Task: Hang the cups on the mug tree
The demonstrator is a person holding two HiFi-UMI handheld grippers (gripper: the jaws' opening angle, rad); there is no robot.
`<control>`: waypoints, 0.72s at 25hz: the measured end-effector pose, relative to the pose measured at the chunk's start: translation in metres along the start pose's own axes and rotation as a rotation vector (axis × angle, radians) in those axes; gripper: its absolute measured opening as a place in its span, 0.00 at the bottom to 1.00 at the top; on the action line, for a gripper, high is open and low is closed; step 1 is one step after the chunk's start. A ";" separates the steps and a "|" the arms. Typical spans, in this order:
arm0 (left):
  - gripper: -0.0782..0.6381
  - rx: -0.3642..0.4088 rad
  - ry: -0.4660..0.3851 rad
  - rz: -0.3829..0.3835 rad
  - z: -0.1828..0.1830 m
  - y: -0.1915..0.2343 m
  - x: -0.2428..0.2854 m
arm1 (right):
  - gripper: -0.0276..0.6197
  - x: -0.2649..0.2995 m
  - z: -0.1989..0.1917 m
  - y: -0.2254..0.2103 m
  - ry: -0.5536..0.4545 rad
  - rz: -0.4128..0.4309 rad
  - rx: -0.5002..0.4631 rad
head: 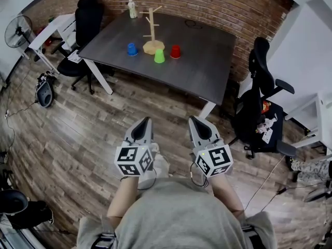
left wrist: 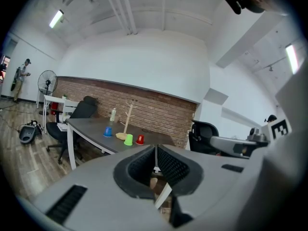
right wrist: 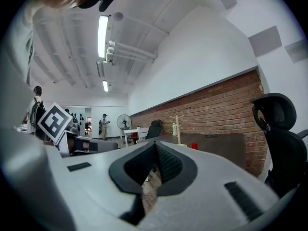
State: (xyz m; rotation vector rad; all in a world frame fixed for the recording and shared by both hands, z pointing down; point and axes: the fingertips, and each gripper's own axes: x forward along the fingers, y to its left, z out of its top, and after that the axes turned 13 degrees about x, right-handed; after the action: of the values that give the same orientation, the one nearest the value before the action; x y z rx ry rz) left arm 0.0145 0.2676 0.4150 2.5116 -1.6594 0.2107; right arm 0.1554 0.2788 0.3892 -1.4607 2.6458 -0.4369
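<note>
The three cups are sitting mouth-down on the far part of the desk [head: 207,61], around the foot of the wooden mug tree [head: 152,27]: the blue cup [head: 132,49] to its left, the green cup [head: 159,56] just in front of its base, the red cup [head: 175,51] to its right, all near one another but not touching. None is hanging on a peg yet. They are looking like small, stiff, smooth-walled plastic cups, so they are probably going to be light and apt to skid or tip under a sideways nudge. A firm pinch across the tapered wall near the closed top is seeming the safest hold. Whether they have handles is too small to tell. A bottle [head: 132,8] is standing at the far edge behind the tree. The left gripper [head: 146,121] and the right gripper [head: 194,120] are hovering side by side over the wooden floor [head: 78,139], well short of the desk, and both pairs of fingers are pressing together on nothing.
</note>
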 end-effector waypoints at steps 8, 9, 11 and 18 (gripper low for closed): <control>0.13 0.004 0.022 0.015 -0.002 0.017 0.026 | 0.05 0.029 -0.004 -0.017 0.021 -0.007 0.007; 0.13 0.004 0.024 0.016 -0.003 0.022 0.030 | 0.05 0.034 -0.005 -0.019 0.021 -0.009 0.015; 0.13 0.004 0.030 0.020 -0.004 0.032 0.039 | 0.05 0.047 -0.006 -0.023 0.020 -0.013 0.026; 0.13 0.006 0.039 0.022 0.000 0.074 0.078 | 0.05 0.102 0.002 -0.037 0.020 -0.026 0.032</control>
State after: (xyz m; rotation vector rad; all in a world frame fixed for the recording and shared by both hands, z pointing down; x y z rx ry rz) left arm -0.0234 0.1680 0.4316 2.4779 -1.6745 0.2652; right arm 0.1312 0.1745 0.4042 -1.4907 2.6251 -0.4953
